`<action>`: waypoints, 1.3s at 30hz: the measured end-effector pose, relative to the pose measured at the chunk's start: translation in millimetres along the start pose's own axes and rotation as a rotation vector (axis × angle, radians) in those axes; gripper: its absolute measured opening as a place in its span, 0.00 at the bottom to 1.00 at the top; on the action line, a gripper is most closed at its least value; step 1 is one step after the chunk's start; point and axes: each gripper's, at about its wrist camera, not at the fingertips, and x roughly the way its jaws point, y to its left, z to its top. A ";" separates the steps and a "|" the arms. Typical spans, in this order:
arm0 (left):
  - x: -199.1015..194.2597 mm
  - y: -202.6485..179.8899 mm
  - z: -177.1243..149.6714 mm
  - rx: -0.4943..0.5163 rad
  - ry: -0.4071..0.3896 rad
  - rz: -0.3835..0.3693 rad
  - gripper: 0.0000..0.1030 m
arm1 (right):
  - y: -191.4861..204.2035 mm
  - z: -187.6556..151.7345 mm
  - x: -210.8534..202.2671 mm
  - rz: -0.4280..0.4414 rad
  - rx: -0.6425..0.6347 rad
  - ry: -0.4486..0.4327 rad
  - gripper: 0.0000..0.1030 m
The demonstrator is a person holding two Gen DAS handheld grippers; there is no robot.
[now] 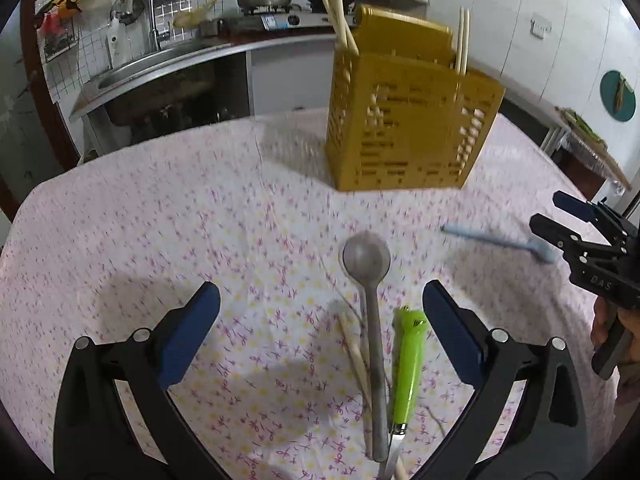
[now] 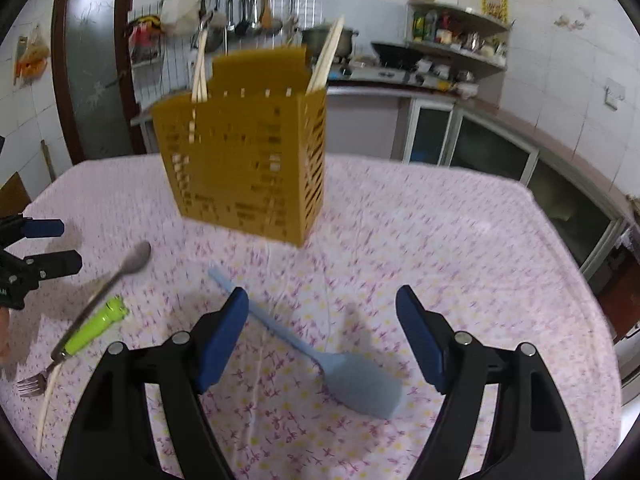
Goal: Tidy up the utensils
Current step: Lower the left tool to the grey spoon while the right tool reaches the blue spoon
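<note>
Left wrist view: one yellow caddy (image 1: 412,120) stands on the floral tablecloth (image 1: 160,220) with four chopsticks (image 1: 340,20) poking out, two per side. The left gripper (image 1: 320,336) is spread wide, empty, over one metal spoon (image 1: 366,264), one green-handled knife (image 1: 408,364) and one loose chopstick (image 1: 356,356), all lying side by side.

Right wrist view: the right gripper (image 2: 322,336) is spread too, gripping nothing, above one blue spatula (image 2: 352,376). One fork (image 2: 30,386) lies far left by the knife. Nothing blocks the caddy.
</note>
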 end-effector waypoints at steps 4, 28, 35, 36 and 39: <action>11.6 -4.2 -3.9 0.020 0.020 -0.009 0.95 | 8.7 -3.0 21.8 0.022 -0.029 0.058 0.73; 46.8 -29.9 -6.1 0.132 0.047 0.008 0.52 | 34.3 -2.1 42.6 0.060 -0.056 0.163 0.42; 45.4 -8.9 -4.1 0.043 0.026 0.000 0.21 | 25.2 0.8 43.5 -0.013 0.137 0.180 0.21; 45.8 -5.3 -3.3 0.032 0.026 -0.006 0.17 | 25.4 1.0 43.1 -0.023 0.162 0.188 0.18; 46.1 0.0 -2.9 0.024 0.031 -0.022 0.14 | 29.3 3.9 43.8 -0.041 0.174 0.220 0.14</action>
